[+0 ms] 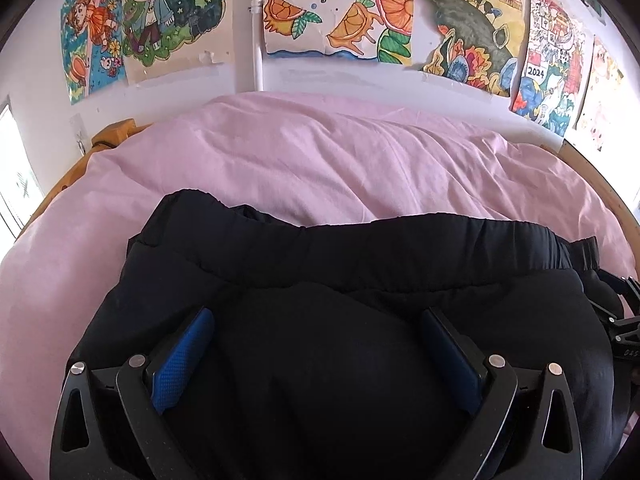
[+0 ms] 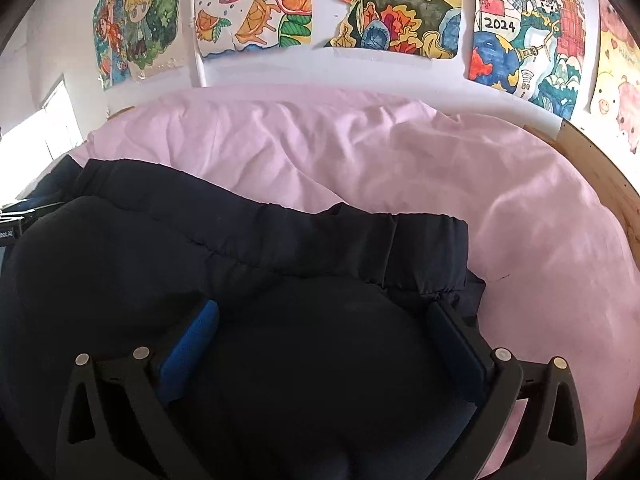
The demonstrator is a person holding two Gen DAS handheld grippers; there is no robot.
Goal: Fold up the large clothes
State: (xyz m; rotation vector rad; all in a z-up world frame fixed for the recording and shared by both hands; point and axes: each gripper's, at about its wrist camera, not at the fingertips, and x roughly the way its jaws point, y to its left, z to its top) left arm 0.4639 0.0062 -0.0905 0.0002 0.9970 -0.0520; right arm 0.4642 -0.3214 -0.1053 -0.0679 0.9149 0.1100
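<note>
Both your left gripper [image 1: 316,344] and right gripper [image 2: 320,340] are spread wide over the dark padded garment [image 1: 360,280], its waistband at 12 o'clock.

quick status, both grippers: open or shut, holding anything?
Left gripper: open, jaws spread over the black garment, gripping nothing.
Right gripper: open, over the same garment, gripping nothing.

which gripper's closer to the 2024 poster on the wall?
Right, by my reading. The 2024 poster sits right of centre ahead of the right gripper. For the left gripper it lies at the far right edge. Both are open over the dark garment.
</note>
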